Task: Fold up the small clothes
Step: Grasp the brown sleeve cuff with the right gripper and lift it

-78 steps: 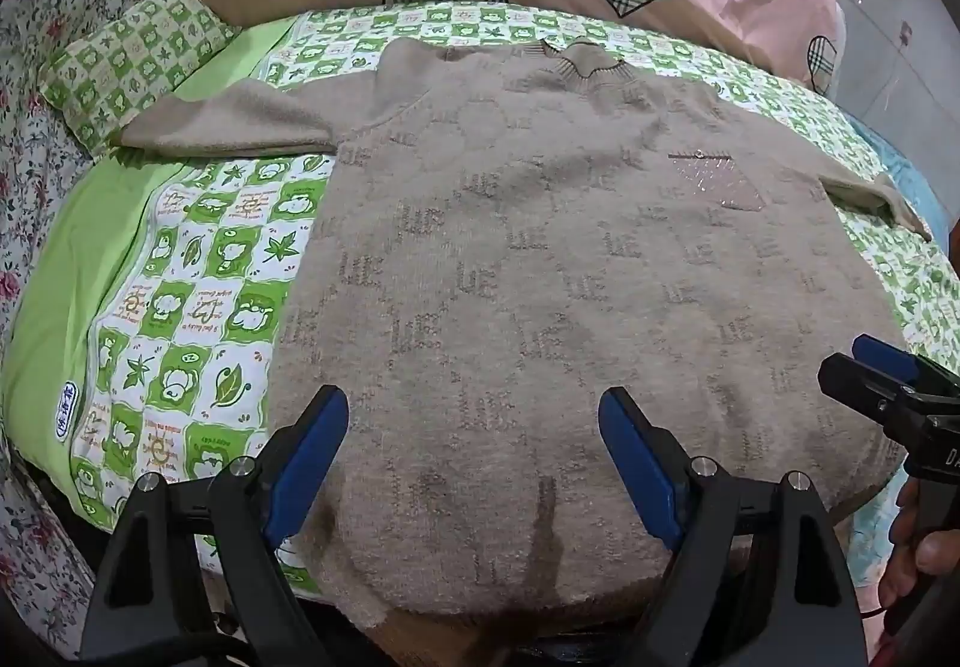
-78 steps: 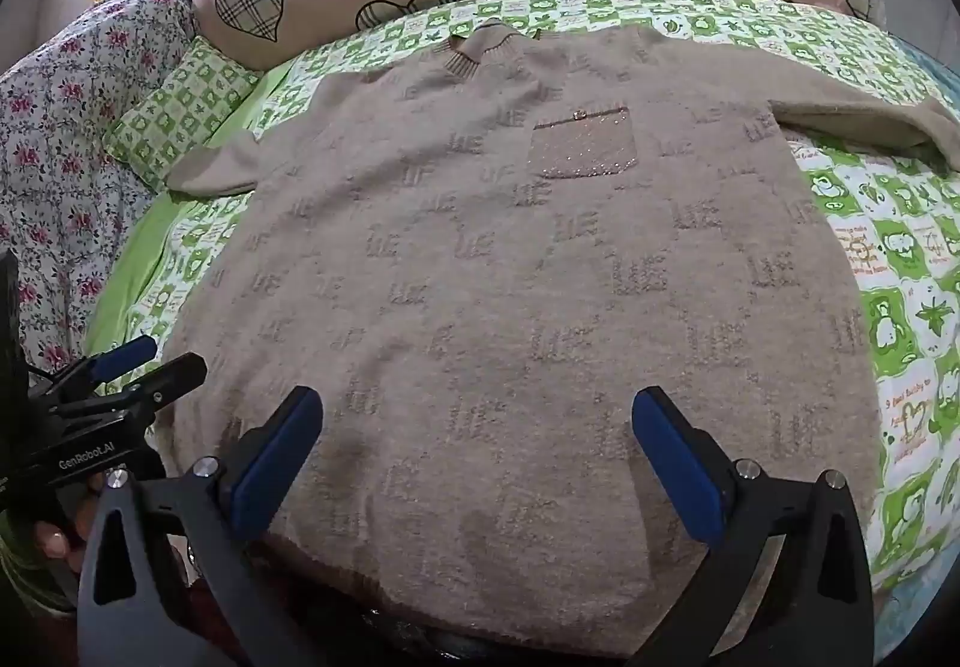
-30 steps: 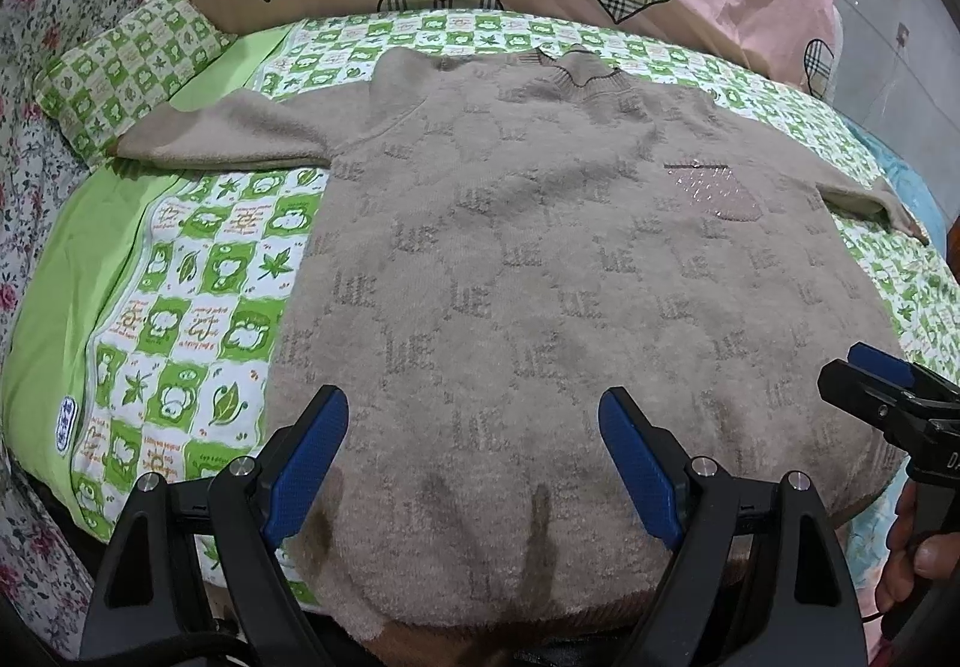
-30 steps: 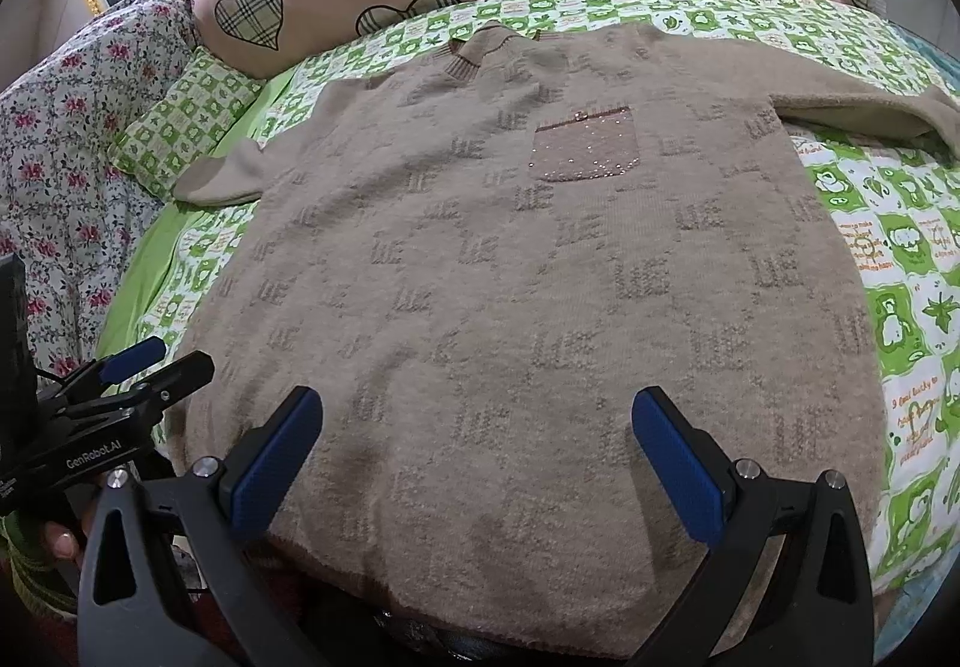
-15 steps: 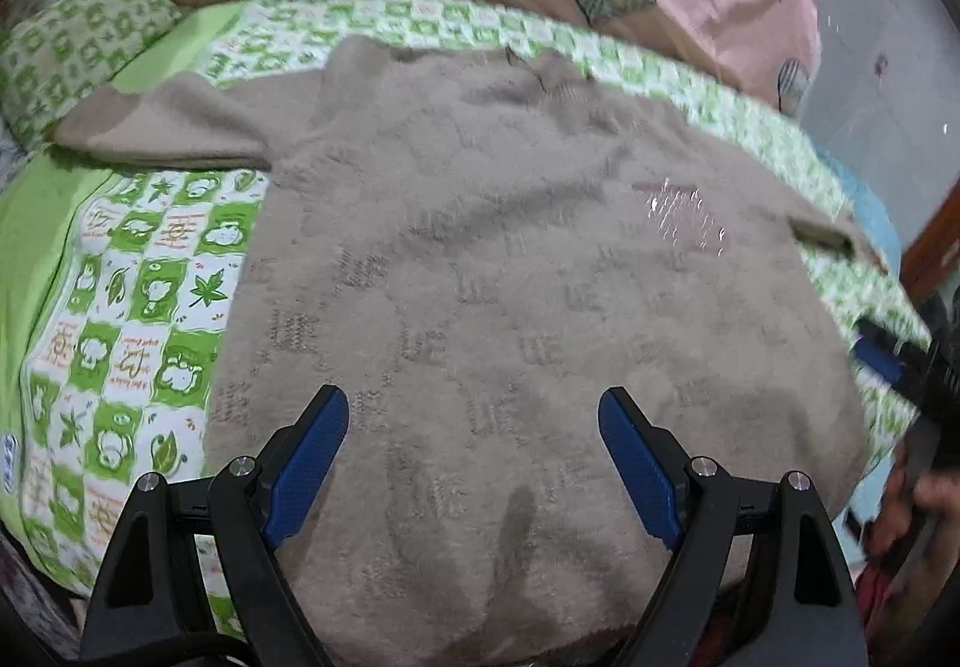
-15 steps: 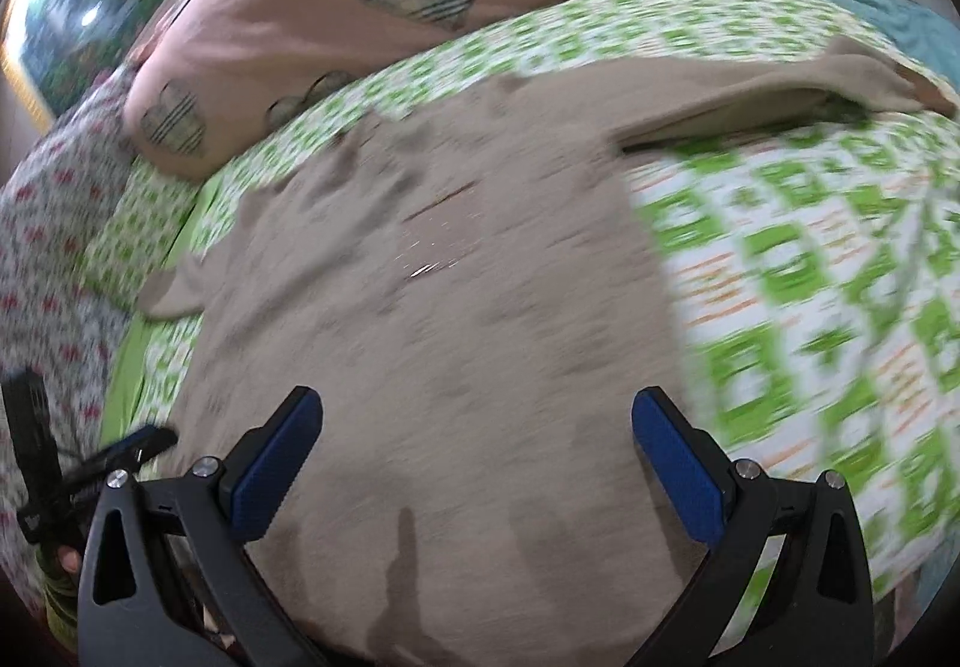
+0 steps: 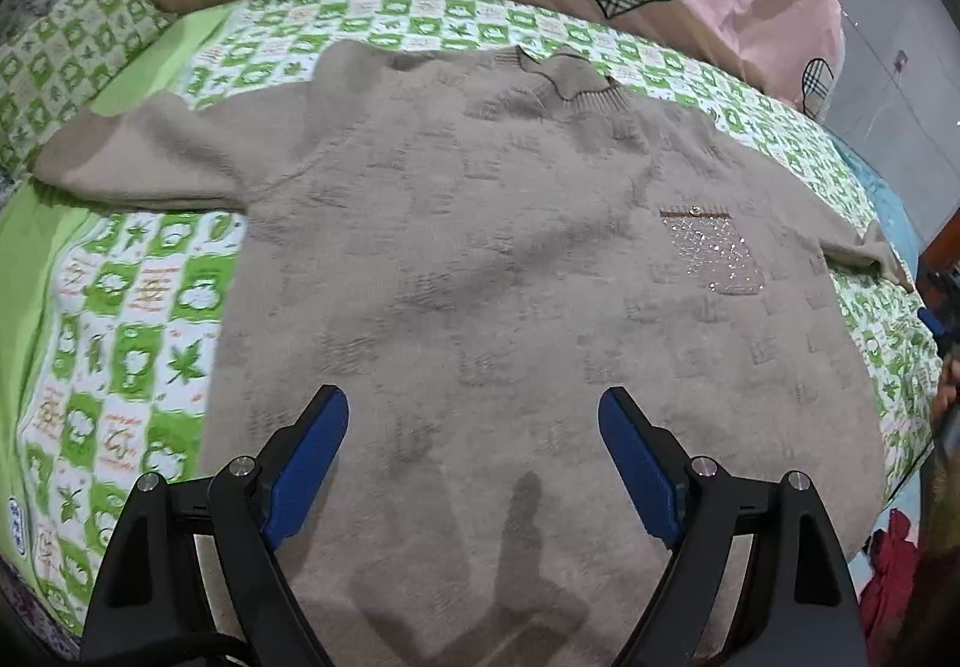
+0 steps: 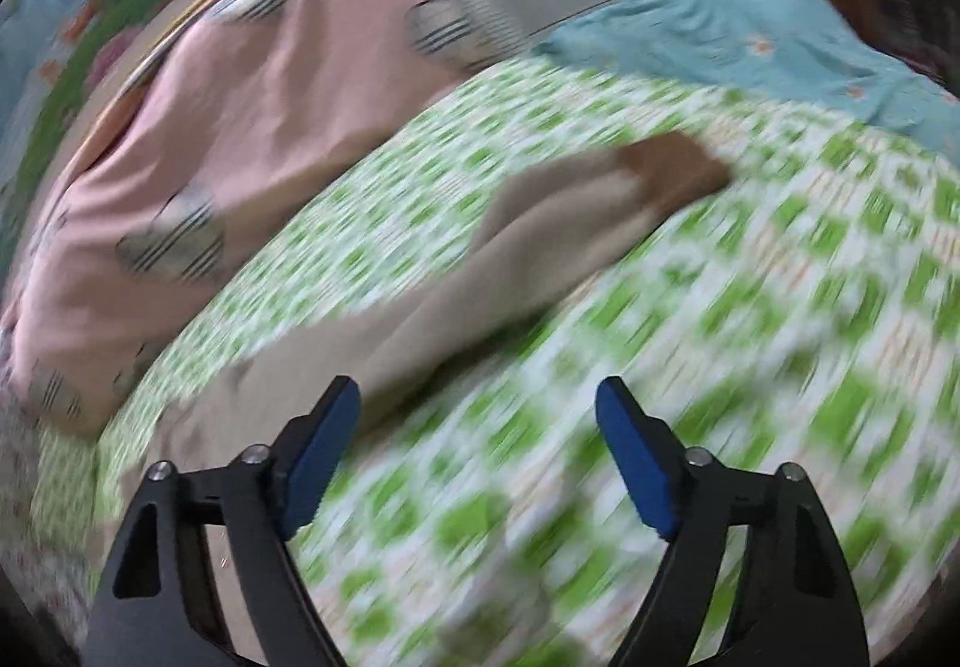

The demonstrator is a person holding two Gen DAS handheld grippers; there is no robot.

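Your sweater (image 7: 510, 271) lies flat on the bed (image 7: 126, 319), soft, limp and light; take its right sleeve (image 8: 588, 199) at the cuff, your empty right gripper (image 8: 478, 445) closing, left gripper (image 7: 474, 457) wide open, holding nothing.

Tan sweater (image 7: 480, 259) flat on bedspread (image 7: 138, 307) (sleeves spread); left tool (image 7: 474, 463) gaping.

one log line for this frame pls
sweater: flat, unfolded | left gripper: open, empty | right gripper: closing, empty, facing sleeve
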